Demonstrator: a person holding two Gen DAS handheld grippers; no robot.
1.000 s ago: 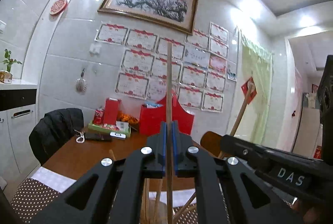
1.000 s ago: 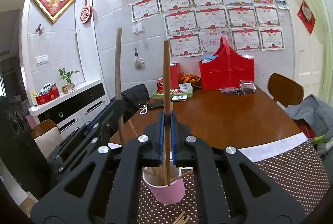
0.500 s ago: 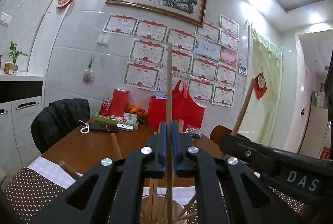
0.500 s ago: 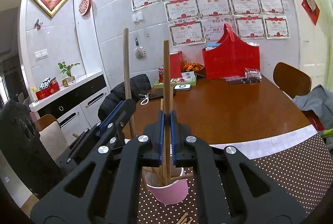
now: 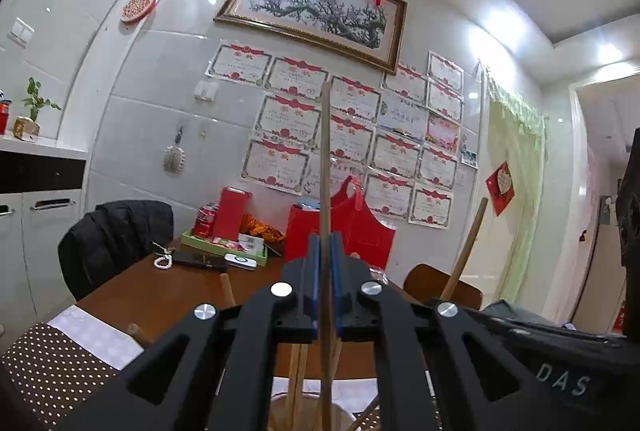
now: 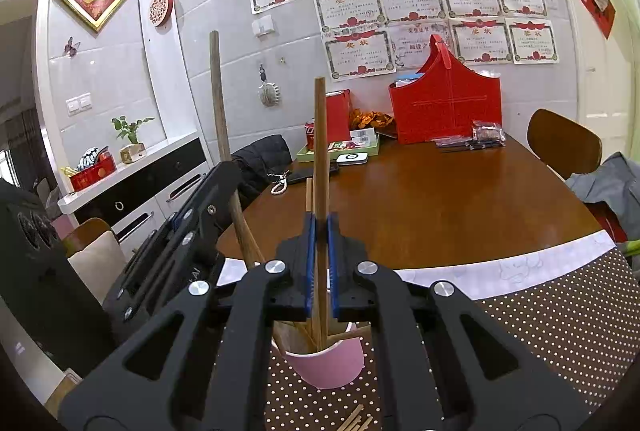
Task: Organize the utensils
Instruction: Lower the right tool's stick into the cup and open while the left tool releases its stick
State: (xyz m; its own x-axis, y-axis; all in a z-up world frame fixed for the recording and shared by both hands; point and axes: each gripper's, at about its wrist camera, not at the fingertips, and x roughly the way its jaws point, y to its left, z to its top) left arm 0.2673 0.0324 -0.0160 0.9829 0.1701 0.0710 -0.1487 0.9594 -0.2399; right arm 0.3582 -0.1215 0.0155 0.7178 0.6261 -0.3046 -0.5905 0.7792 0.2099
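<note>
My left gripper [image 5: 325,279] is shut on a wooden chopstick [image 5: 325,167] held upright, its lower end inside the cup [image 5: 280,407] below. My right gripper [image 6: 319,255] is shut on another wooden chopstick [image 6: 320,151], also upright, its lower end in the pink cup [image 6: 332,365], which holds several chopsticks. The left gripper [image 6: 176,231] with its chopstick [image 6: 222,119] shows at the left of the right wrist view. The right gripper's chopstick [image 5: 466,251] shows at the right of the left wrist view. Loose chopsticks [image 6: 356,419] lie on the dotted mat in front of the cup.
The cup stands on a brown polka-dot mat [image 6: 540,331] on a wooden table [image 6: 440,199]. At the far side are a red bag [image 6: 444,103], a green tray [image 6: 340,149], a phone [image 6: 352,157] and a jacket-draped chair [image 6: 260,159]. A wooden chair [image 6: 564,143] is at right.
Both grippers have lowered toward the cup with their chopsticks, whose lower ends now sit deeper in the cup. Both stay shut.
</note>
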